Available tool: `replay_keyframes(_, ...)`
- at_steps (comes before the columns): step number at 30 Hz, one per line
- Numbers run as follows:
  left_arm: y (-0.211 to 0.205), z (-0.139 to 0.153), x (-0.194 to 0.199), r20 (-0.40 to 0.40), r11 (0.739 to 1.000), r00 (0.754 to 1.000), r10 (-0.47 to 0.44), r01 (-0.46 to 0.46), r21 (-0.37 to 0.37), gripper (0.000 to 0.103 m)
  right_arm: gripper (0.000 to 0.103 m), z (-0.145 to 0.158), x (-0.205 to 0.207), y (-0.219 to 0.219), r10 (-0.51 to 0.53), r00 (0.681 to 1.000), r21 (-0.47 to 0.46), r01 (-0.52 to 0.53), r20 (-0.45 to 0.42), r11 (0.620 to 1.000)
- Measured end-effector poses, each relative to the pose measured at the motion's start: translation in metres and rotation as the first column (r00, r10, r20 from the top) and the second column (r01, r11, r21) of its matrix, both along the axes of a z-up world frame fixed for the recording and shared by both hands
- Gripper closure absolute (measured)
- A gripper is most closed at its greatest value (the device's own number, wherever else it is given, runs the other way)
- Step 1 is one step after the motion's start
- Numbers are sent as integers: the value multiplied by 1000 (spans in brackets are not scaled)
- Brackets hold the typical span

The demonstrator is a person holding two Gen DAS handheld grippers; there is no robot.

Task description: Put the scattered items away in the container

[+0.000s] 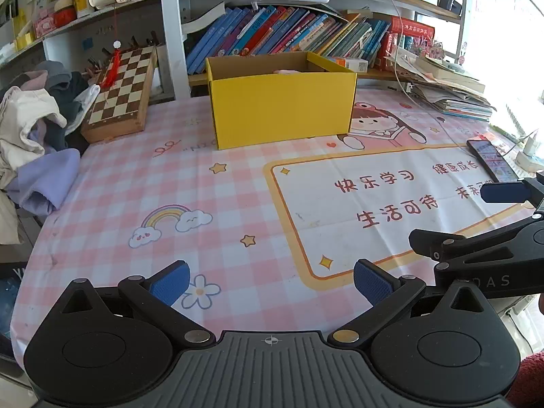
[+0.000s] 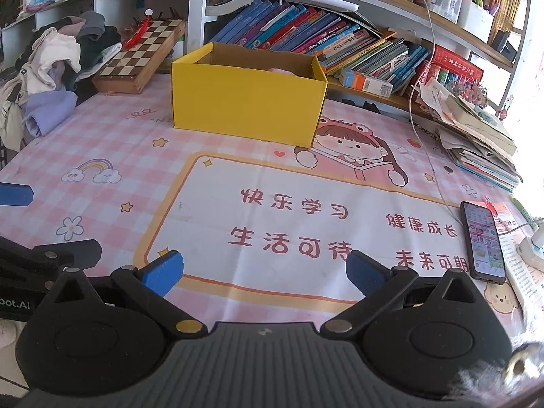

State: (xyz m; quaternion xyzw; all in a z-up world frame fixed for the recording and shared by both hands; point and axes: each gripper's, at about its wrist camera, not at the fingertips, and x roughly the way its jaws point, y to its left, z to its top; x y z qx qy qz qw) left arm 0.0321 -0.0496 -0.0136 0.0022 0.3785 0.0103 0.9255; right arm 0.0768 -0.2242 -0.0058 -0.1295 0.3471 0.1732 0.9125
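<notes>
An open yellow cardboard box point(image 1: 278, 105) point(image 2: 248, 102) stands at the back of the table, with something pale pink point(image 1: 287, 71) point(image 2: 280, 70) just showing over its rim. My left gripper point(image 1: 271, 280) is open and empty, low over the near side of the pink checked tablecloth point(image 1: 170, 183). My right gripper point(image 2: 264, 272) is also open and empty, over the white panel with red characters. Each gripper's blue fingertip pokes into the other's view at the side edge.
A chessboard box point(image 1: 119, 95) point(image 2: 142, 54) and a heap of clothes point(image 1: 37, 129) point(image 2: 57, 68) lie at the back left. Books point(image 1: 278, 30) fill the shelf behind the box. A lit phone point(image 2: 482, 241) on a cable, stacked papers point(image 2: 476, 136) and a power strip sit at the right.
</notes>
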Motion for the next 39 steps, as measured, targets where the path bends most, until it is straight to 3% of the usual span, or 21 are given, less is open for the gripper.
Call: replay_keyframes(39, -1, 2, -4, 1, 1000, 1000, -6, 6, 10, 0, 0, -2, 3, -4, -7, 1000, 5, 7, -11, 1000)
